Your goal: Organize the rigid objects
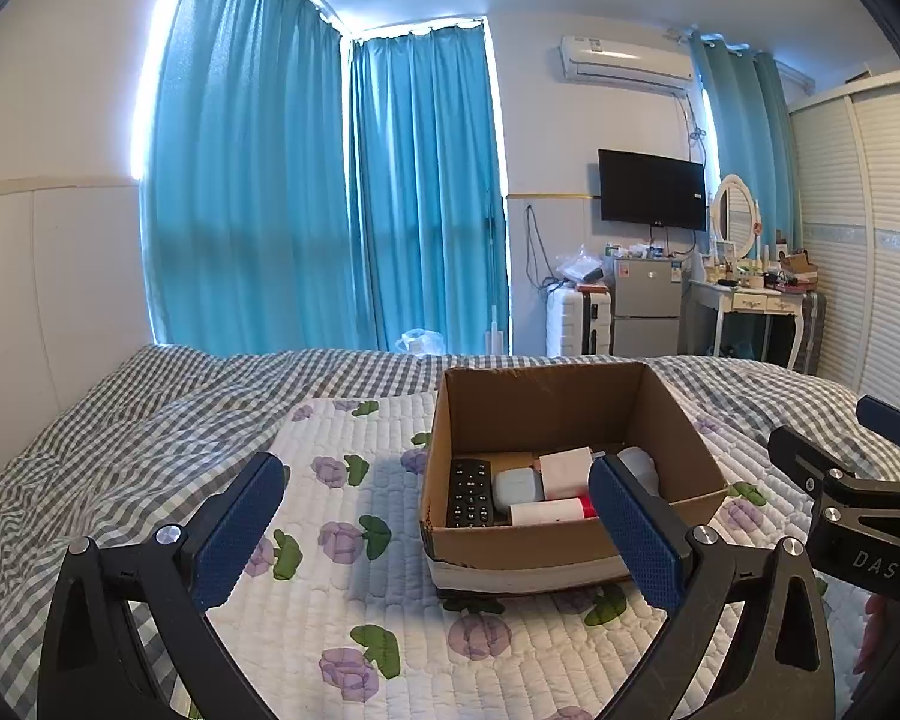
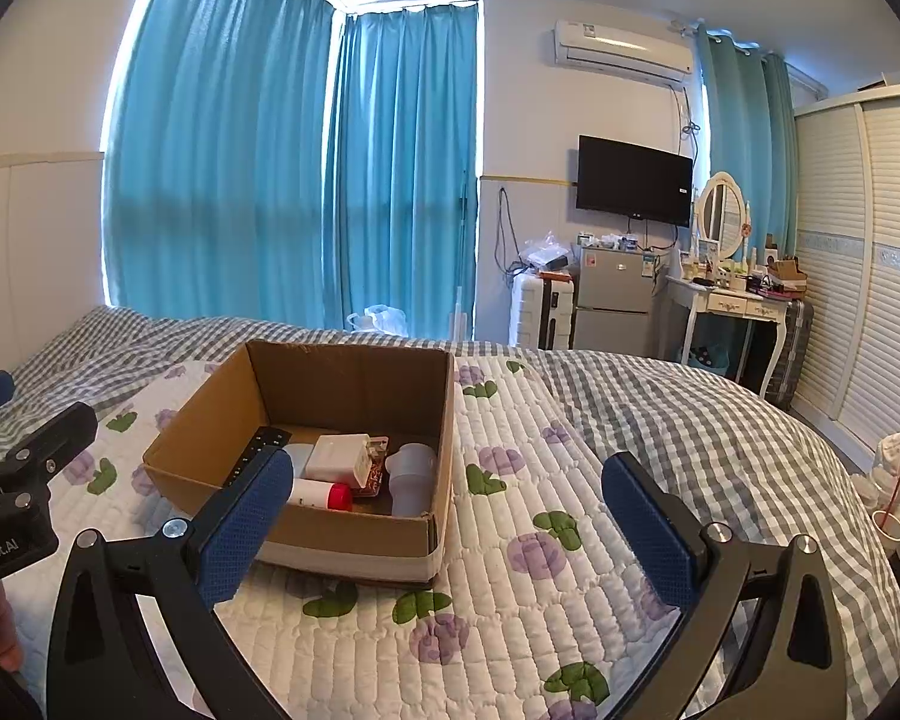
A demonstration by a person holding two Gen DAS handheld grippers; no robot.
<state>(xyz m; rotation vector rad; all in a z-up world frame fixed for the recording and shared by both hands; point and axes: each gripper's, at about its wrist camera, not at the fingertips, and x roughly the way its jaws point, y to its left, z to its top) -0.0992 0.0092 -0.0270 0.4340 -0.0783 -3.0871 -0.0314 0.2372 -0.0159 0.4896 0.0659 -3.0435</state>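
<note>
An open cardboard box (image 1: 546, 546) stands on a white quilted mat with purple flowers (image 1: 342, 516); it also shows in the right wrist view (image 2: 354, 534). Inside lie a black remote (image 1: 468, 492), a pale case (image 1: 516, 489), a white tube with a red cap (image 1: 552, 509), a white box (image 1: 564, 471) and a pale plastic cup (image 2: 411, 477). My left gripper (image 1: 438, 519) is open and empty, just in front of the box. My right gripper (image 2: 450, 510) is open and empty, in front of the box's right corner.
The mat lies on a grey checked bedspread (image 2: 660, 396). Blue curtains (image 1: 306, 192) hang behind the bed. A wall television (image 1: 651, 189), a small fridge (image 1: 645, 300), a suitcase (image 1: 576, 321) and a dressing table (image 1: 750, 300) stand at the far right, beside a wardrobe (image 2: 870, 252).
</note>
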